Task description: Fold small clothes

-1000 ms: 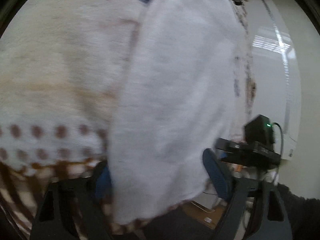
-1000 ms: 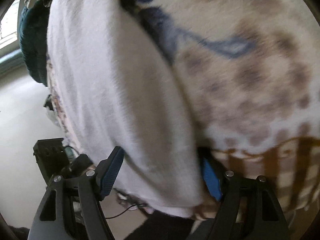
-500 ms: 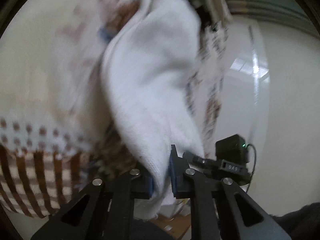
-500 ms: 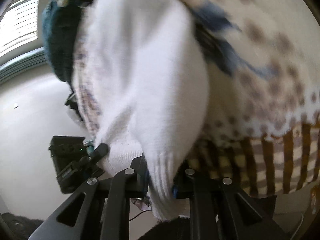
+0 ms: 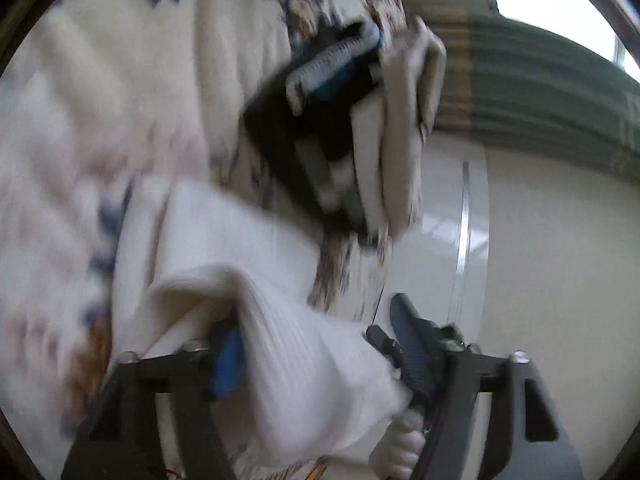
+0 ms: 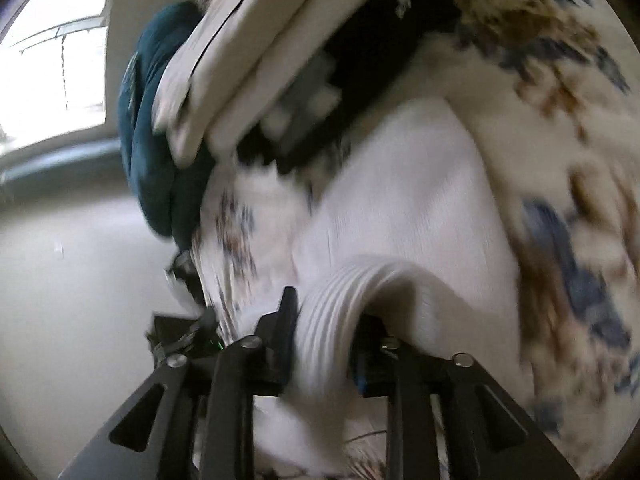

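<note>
Both grippers are opening. The left gripper [image 5: 320,364] has the white ribbed knit garment [image 5: 304,372] loose between its jaws; the right gripper [image 6: 326,344] pinches its hem. Released unevenly, the fold could slump. Just ahead, stacked folded clothes [image 6: 256,72] on the floral bedspread [image 5: 120,80] crowd the way.

Each claw is black, with triangular cut-outs in its arms and silver screw heads at the joints: left claw [image 5: 320,364], right claw [image 6: 324,348]. Blue pads line the fingers [image 5: 226,364].
</note>
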Action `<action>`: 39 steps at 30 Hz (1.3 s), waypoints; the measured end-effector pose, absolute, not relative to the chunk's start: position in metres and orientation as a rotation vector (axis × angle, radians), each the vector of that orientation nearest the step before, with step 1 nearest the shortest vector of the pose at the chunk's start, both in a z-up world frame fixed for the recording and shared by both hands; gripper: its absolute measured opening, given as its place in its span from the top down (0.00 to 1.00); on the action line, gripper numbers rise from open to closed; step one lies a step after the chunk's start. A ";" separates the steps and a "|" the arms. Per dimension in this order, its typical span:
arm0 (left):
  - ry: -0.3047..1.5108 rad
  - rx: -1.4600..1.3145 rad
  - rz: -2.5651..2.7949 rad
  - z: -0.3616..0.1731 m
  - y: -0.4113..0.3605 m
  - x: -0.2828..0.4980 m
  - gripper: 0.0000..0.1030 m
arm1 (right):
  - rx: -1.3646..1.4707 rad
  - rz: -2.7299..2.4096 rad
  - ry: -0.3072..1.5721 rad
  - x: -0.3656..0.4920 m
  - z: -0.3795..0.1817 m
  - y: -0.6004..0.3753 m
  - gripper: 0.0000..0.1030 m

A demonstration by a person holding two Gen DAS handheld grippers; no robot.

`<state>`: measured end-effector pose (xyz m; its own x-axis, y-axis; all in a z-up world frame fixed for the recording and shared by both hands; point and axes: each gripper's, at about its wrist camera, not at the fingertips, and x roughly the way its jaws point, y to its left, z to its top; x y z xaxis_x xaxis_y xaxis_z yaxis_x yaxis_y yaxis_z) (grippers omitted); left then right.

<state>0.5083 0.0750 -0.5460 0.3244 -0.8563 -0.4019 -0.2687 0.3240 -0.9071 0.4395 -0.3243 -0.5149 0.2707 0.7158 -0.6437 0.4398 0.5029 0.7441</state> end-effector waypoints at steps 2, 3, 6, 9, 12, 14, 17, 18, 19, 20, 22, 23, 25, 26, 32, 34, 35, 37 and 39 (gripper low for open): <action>1.169 -1.252 -0.514 -0.547 0.085 0.525 0.34 | 1.132 0.220 1.340 0.461 -0.519 -0.331 0.62; 1.149 -1.259 -0.514 -0.545 0.088 0.528 0.34 | 1.144 0.229 1.312 0.469 -0.517 -0.338 0.59; 1.144 -1.127 -0.471 -0.532 0.090 0.529 0.31 | 1.111 0.246 1.271 0.481 -0.507 -0.349 0.45; 1.207 -0.872 -0.436 -0.526 0.076 0.523 0.31 | 1.006 0.238 1.278 0.477 -0.500 -0.358 0.39; 1.296 -0.654 -0.417 -0.545 0.056 0.514 0.31 | 0.856 0.192 1.352 0.465 -0.510 -0.361 0.39; 1.333 -0.553 -0.415 -0.556 0.043 0.508 0.32 | 0.799 0.173 1.413 0.460 -0.526 -0.360 0.39; 1.331 -0.435 -0.456 -0.564 0.014 0.508 0.87 | 0.753 0.195 1.473 0.459 -0.546 -0.351 0.69; 1.336 -0.400 -0.434 -0.565 0.010 0.509 0.95 | 0.720 0.200 1.466 0.459 -0.546 -0.348 0.95; 1.320 -0.405 -0.434 -0.564 0.010 0.508 0.95 | 0.697 0.198 1.445 0.462 -0.543 -0.347 0.95; 1.290 -0.428 -0.425 -0.562 0.015 0.508 0.95 | 0.688 0.189 1.416 0.463 -0.539 -0.348 0.95; 1.248 -0.466 -0.390 -0.556 0.033 0.503 0.95 | 0.686 0.170 1.362 0.467 -0.530 -0.354 0.96; 1.235 -0.489 -0.376 -0.554 0.043 0.501 0.95 | 0.689 0.157 1.341 0.469 -0.527 -0.357 0.96; 1.244 -0.520 -0.337 -0.560 0.063 0.499 0.95 | 0.694 0.109 1.321 0.475 -0.526 -0.367 0.96; 1.258 -0.563 -0.309 -0.572 0.075 0.500 0.97 | 0.690 0.084 1.329 0.478 -0.526 -0.371 0.96; 1.320 -0.712 -0.223 -0.595 0.114 0.502 0.97 | 0.619 -0.008 1.495 0.509 -0.564 -0.365 0.93; 1.324 -0.767 -0.277 -0.589 0.118 0.500 0.83 | 0.689 0.035 1.515 0.505 -0.561 -0.370 0.88; 1.320 -0.792 -0.331 -0.586 0.117 0.494 0.54 | 0.719 0.070 1.501 0.498 -0.557 -0.375 0.71; 1.298 -0.841 -0.420 -0.584 0.113 0.485 0.17 | 0.762 0.117 1.483 0.476 -0.547 -0.385 0.38; 1.294 -0.910 -0.516 -0.592 0.105 0.475 0.17 | 0.834 0.185 1.467 0.453 -0.548 -0.391 0.22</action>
